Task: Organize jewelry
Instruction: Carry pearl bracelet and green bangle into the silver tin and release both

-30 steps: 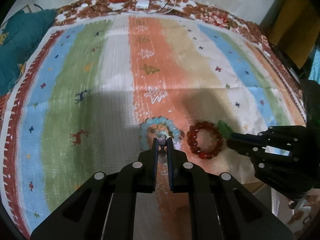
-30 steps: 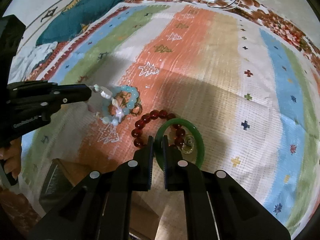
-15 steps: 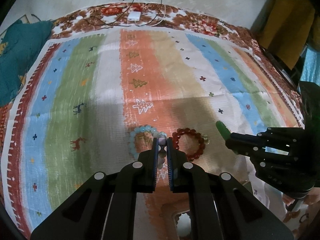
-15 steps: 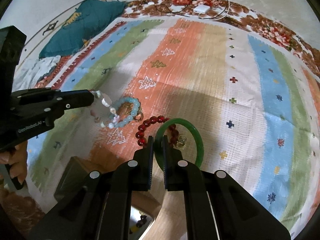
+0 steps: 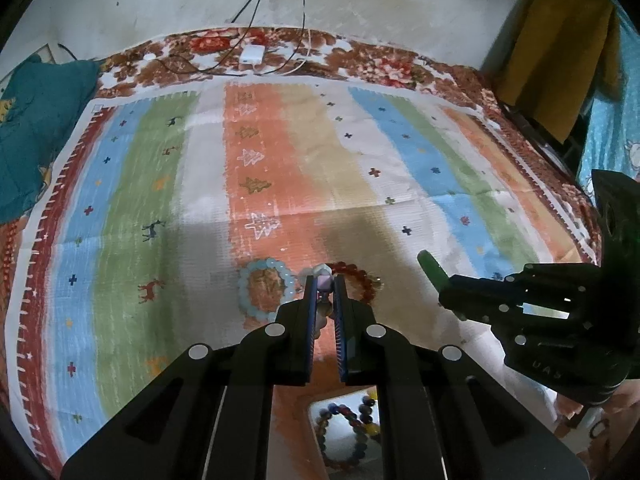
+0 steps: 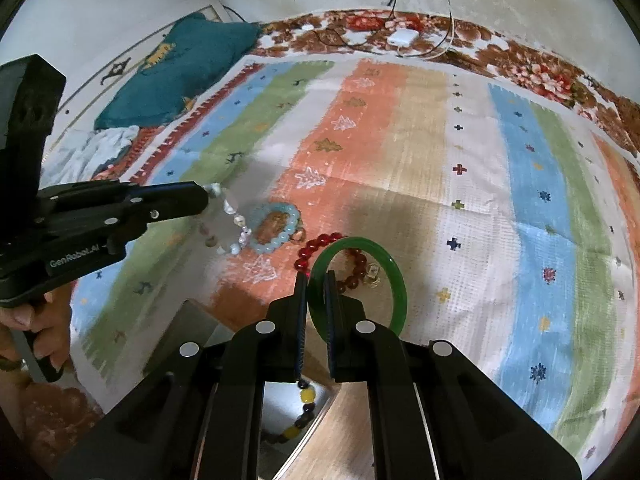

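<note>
Striped in blue, green, orange and beige, a cloth (image 5: pixel 340 184) is spread over a flowered bedcover (image 5: pixel 380 66) below a stained white wall, with a white charger (image 5: pixel 252 55) and its cables near the far edge. Toward the near edge of the cloth, a pale blue bead bracelet (image 5: pixel 264 290) and a dark red bead bracelet (image 6: pixel 320 246) are laid just beside each other. The left gripper (image 5: pixel 323 286) is clamped on a pale bead bracelet (image 6: pixel 232 220), which is hung from its tips above the cloth. The right gripper (image 6: pixel 316 280) is clamped on the rim of a green bangle (image 6: pixel 396 280), held clear of the cloth. At the near edge, a box (image 6: pixel 188 320) is seen, with a string of dark and yellow beads (image 6: pixel 306 396) inside.
</note>
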Motion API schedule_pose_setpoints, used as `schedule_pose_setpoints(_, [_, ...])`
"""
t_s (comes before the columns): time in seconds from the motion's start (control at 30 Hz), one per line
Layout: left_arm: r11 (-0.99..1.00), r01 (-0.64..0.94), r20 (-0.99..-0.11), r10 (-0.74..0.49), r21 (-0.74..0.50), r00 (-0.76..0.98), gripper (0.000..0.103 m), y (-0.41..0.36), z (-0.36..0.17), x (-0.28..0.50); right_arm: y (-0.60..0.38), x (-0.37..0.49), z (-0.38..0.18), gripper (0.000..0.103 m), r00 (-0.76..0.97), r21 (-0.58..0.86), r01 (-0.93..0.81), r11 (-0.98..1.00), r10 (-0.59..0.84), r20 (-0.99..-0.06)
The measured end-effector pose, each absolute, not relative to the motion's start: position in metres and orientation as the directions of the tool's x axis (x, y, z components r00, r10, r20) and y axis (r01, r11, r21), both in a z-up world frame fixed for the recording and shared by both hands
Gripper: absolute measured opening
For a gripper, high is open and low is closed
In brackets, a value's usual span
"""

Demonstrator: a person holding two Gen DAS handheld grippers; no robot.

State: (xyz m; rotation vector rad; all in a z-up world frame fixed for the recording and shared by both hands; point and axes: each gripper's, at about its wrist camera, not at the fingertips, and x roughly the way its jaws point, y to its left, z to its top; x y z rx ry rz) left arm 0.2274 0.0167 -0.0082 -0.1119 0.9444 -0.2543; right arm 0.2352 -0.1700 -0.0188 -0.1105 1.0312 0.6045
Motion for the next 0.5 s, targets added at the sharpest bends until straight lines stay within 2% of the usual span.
schedule_pose_setpoints(0.5, [0.954, 0.189, -0.755, -0.3, -0.233, 0.584, 0.008, 0.011, 0.014, 0.192, -0.17, 0.193, 0.016, 0.009, 0.397, 0.21, -0.564, 0.799, 0.484, -0.78])
